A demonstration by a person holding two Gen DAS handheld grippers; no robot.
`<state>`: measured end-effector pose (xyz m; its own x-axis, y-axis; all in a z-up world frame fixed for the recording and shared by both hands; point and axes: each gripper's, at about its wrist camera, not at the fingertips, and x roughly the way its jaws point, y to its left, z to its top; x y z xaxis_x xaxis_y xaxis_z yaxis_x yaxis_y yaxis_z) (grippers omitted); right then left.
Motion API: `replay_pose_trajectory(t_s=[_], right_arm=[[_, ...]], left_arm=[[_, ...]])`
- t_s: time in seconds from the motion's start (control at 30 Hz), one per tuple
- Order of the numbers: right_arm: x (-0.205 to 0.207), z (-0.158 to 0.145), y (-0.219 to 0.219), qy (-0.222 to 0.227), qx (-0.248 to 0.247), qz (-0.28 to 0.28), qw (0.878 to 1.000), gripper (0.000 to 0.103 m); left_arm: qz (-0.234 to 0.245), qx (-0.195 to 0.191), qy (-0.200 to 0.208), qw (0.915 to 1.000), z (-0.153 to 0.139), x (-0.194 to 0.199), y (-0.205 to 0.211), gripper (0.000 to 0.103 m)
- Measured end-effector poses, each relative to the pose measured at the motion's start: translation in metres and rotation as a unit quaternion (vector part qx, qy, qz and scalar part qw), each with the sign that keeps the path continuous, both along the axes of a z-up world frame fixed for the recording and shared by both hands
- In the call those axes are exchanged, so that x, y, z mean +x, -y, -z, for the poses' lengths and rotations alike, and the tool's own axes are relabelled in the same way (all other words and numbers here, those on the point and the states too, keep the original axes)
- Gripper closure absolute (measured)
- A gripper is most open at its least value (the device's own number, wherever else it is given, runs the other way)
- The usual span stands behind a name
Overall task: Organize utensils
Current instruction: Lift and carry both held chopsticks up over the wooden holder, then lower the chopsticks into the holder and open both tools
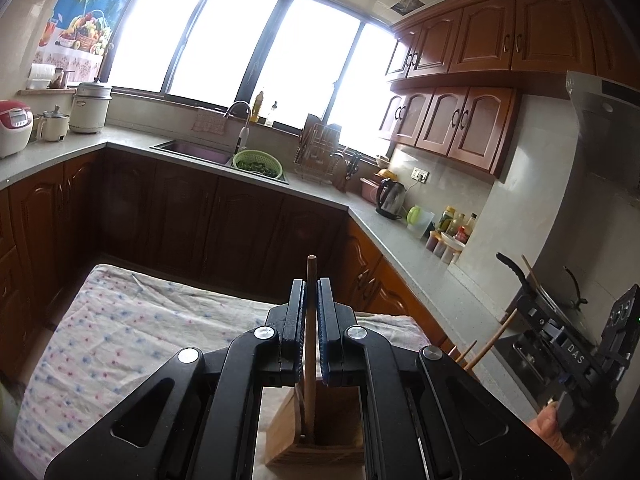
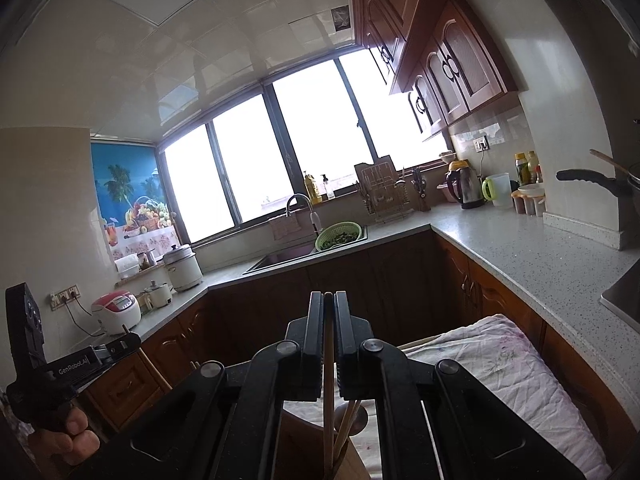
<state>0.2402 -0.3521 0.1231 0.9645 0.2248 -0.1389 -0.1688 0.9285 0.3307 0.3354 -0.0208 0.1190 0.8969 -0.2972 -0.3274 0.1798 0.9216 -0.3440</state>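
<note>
My left gripper (image 1: 311,282) is shut on a thin wooden utensil handle (image 1: 310,320) that stands upright; its lower end is inside a wooden holder box (image 1: 316,428) on the cloth-covered table (image 1: 120,332). My right gripper (image 2: 329,296) is shut on a wooden chopstick (image 2: 328,380) that runs down into the same wooden holder (image 2: 348,460), beside other wooden sticks (image 2: 348,420). The right gripper also shows at the right edge of the left wrist view (image 1: 560,344), and the left gripper at the left edge of the right wrist view (image 2: 80,364).
A grey L-shaped counter (image 1: 420,264) with brown cabinets surrounds the table. On it are a sink (image 1: 192,150), a green colander (image 1: 258,164), a dish rack (image 1: 320,148), a kettle (image 1: 390,198), bottles, rice cookers (image 1: 14,126) and a stove with a pan (image 1: 516,276).
</note>
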Motion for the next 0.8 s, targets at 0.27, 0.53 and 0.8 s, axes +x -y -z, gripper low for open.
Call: replay_pose_trajectory(t_s=[0.27,0.53,0.8], right_arm=[[0.007,0.018,-0.004,-0.019,0.002,-0.003,1.000,0.098],[0.010,0.034,-0.002,-0.039,0.014,-0.002,0.999,0.098],[0.014,0.040,-0.004,-0.053,0.013,-0.004,0.998,0.098]], left_arm=[[0.008,0.014,-0.028,0.9995,0.028,0.006,0.010,0.098],[0.012,0.019,-0.039,0.9990,0.046,0.008,0.015,0.098],[0.023,0.033,-0.042,0.9983,0.042,0.010,0.020,0.098]])
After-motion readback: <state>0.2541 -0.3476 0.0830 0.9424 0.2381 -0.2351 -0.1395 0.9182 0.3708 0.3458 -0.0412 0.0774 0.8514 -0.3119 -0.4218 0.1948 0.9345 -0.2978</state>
